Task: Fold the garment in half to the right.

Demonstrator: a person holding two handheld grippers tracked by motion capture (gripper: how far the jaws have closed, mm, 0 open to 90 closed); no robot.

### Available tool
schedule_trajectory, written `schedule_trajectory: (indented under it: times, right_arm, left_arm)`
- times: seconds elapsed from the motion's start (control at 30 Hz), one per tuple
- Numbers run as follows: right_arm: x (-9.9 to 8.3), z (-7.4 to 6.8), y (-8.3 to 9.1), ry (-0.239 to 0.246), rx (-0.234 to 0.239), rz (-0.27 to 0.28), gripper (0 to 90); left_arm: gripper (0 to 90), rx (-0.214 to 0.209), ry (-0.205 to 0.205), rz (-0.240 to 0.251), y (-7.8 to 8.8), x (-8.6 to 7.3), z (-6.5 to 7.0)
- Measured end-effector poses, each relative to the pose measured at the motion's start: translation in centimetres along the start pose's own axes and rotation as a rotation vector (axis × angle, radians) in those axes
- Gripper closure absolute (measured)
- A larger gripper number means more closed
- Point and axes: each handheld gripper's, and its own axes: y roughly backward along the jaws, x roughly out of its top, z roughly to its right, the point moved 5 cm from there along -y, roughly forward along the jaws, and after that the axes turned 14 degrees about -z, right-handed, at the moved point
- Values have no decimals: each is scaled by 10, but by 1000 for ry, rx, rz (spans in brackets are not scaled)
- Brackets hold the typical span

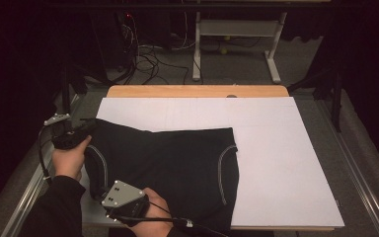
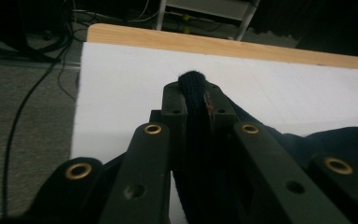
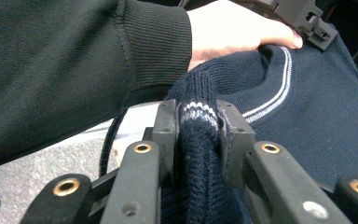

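A dark navy knitted sweater with thin white stripes lies folded on the left half of a white board. My left gripper holds its far left corner, and in the left gripper view a fold of the knit is pinched between the black jaws of the left gripper. My right gripper grips the near left edge; in the right gripper view a striped fold of the sweater is clamped in the right gripper.
The white board lies on a wooden table whose far edge shows behind it. Cables and a white table frame stand on the grey floor beyond. A dark sleeve and hand sit close behind the right gripper.
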Motion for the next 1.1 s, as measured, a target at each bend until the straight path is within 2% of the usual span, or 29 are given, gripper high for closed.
schedule_trajectory:
  times: [0.13,0.33,0.5,0.53,0.57,0.77,0.83,0.87,0.97,1.0,1.03,1.1]
  right_arm:
    - [-2,-1,-1,-5,13,13,727]
    - [-10,5,7,-29,11,25,726]
    - [-18,12,23,-46,-3,50,725]
    - [-18,12,23,-46,-3,50,725]
    - [-23,16,30,-51,-13,58,724]
    - [-38,30,54,-76,-46,86,725]
    - [-46,35,61,-87,-53,98,725]
    - [-51,37,65,-95,-58,102,725]
    - [-60,42,72,-104,-73,102,724]
    - [-70,48,80,-115,-85,104,723]
    - [-75,50,83,-121,-92,102,723]
    - [-84,56,89,-139,-108,97,723]
  left_arm:
    - [777,8,1,-14,0,-3,0]
    - [776,6,-7,-24,-3,-1,11]
    - [775,13,-40,-27,-4,7,34]
    - [775,13,-40,-27,-4,7,34]
    - [774,15,-54,-34,-7,10,44]
    - [774,28,-90,-47,-20,20,78]
    - [773,20,-104,-50,-28,24,92]
    - [773,20,-104,-50,-28,24,92]
    - [772,19,-130,-61,-41,27,115]
    - [767,29,-140,-70,-51,27,129]
    - [764,29,-140,-70,-51,27,129]
    - [764,39,-143,-84,-59,27,138]
